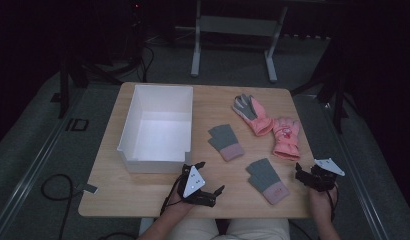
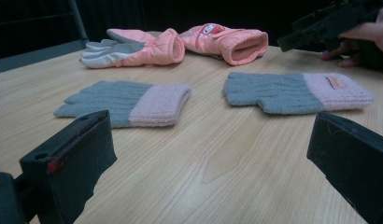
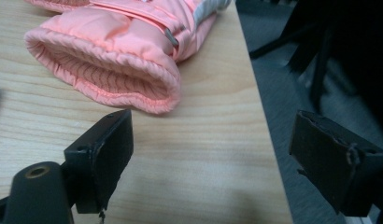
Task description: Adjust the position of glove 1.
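My left gripper (image 1: 209,176) rests low on the pale wooden table (image 1: 143,192) near its front edge, at about 6 o'clock from the white open-topped rectangular box (image 1: 155,127), its fingers (image 2: 70,158) spread wide with nothing between them. Ahead of it, at 12 o'clock in the left gripper view, lie two grey knitted gloves with pink cuffs: the nearer glove (image 2: 124,102) toward 11 o'clock and the labelled glove (image 2: 297,91) toward 1 o'clock, flat and apart from each other.

My right gripper (image 1: 307,176) sits by the table's right front corner, its fingers (image 3: 103,154) also wide and holding nothing. Just beyond them, at 11 o'clock, lies the padded salmon-pink ski glove (image 3: 110,51), cuff opening facing me. A second pink ski glove with a grey palm (image 1: 252,114) lies beside it, cuffs touching.
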The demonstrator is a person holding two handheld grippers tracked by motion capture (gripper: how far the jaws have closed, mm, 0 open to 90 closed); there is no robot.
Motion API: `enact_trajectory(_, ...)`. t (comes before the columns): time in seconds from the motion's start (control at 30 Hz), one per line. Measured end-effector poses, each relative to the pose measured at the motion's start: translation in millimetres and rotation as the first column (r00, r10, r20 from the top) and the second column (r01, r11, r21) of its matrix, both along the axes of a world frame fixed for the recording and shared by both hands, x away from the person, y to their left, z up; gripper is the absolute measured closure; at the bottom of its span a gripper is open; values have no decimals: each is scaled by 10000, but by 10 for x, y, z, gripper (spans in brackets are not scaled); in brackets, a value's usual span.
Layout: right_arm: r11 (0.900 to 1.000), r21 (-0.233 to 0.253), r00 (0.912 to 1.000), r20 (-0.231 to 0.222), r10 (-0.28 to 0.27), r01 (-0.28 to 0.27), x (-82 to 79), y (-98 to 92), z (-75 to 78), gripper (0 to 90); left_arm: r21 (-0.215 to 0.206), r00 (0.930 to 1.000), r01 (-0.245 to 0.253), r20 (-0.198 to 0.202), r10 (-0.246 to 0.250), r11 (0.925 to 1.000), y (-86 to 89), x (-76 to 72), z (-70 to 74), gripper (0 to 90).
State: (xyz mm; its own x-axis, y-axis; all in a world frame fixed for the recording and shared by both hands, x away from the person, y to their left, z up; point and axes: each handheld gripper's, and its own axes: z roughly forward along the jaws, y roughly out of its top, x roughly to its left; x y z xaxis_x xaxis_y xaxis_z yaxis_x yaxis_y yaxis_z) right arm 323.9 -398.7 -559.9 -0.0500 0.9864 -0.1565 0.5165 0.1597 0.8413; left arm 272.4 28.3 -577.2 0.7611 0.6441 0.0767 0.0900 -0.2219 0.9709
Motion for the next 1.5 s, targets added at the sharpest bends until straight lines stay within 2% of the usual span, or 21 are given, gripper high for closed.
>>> enact_trajectory(0.07, 9999, 124, 9995, -309, -50, 54, 10, -12, 18, 136, 33, 10000, 29, 0, -29, 10000, 0, -1, 1, 4)
enact_trajectory(0.13, 9996, 295, 9966, -824, 21, 4, 32, -21, 31, 132, -77, 10000, 45, 4, -45, 10000, 11, 2, -1, 4)
enact_trajectory(0.2, 9986, 517, 9936, -1121, 118, -60, 41, -18, 45, 133, -167, 9999, 16, -138, -18, 9999, 16, 19, 0, 4)
enact_trajectory(0.3, 9990, 414, 9930, -1158, 238, -191, 23, -8, 70, 133, -281, 10000, 12, -26, -12, 9996, 25, 11, -4, 4)
enact_trajectory(0.37, 9983, 503, 9917, -1237, 356, -296, 14, -19, 104, 133, -132, 9998, 134, 179, -131, 9998, 18, -7, -5, 4)
enact_trajectory(0.4, 9980, 554, 9921, -1198, 375, -311, 6, -28, 125, 133, -88, 9996, 158, 243, -155, 9998, 11, -13, -6, 4)
enact_trajectory(0.47, 9992, 279, 9936, -1085, 314, -285, -14, -30, 183, 130, -42, 9995, 145, 273, -144, 9999, 3, -17, -6, 4)
enact_trajectory(0.5, 9991, 307, 9943, -1020, 324, -294, -19, -33, 207, 129, -43, 9995, 144, 268, -143, 9999, 3, -16, -6, 4)
enact_trajectory(0.57, 9966, 762, 9953, -882, 394, -327, -26, -55, 279, 129, -92, 9996, 158, 222, -156, 9998, 9, -12, -5, 4)
enact_trajectory(0.6, 9963, 788, 9955, -852, 420, -353, -26, -57, 308, 128, -116, 9997, 159, 197, -157, 9998, 12, -9, -5, 4)
enact_trajectory(0.67, 9983, 455, 9960, -797, 411, -375, -20, -40, 355, 126, -153, 9998, 123, 153, -121, 9998, 17, -6, -5, 4)
enact_trajectory(0.9, 9964, 700, 9959, -723, 535, -485, 23, -22, 487, 118, -129, 9997, 168, 194, -165, 9998, 15, -8, -5, 4)
enact_trajectory(1.1, 9953, 662, 9972, -179, 723, -710, 46, 12, 687, 129, -213, 9997, 139, 189, -135, 9997, 21, -8, -6, 4)
enact_trajectory(1.27, 9929, 690, 9947, 403, 946, -972, 50, 78, 870, 140, -223, 9997, 123, 208, -118, 9997, 20, -10, -7, 4)
enact_trajectory(1.33, 9923, 837, 9959, 97, 904, -909, 68, 108, 940, 164, -213, 9998, 111, 174, -108, 9997, 20, -7, -6, 4)
enact_trajectory(1.37, 9897, 1033, 9951, 101, 988, -993, 77, 124, 973, 180, -220, 9998, 104, 168, -100, 9997, 20, -7, -6, 4)
enact_trajectory(1.4, 9861, 1169, 9930, 50, 1179, -1177, 95, 134, 1003, 159, -218, 9998, 111, 176, -107, 9997, 22, -8, -6, 4)
enact_trajectory(1.5, 9835, 1092, 9894, 11, 1451, -1444, 144, 187, 1077, 130, -241, 9998, 122, 157, -118, 9996, 22, -5, -7, 4)
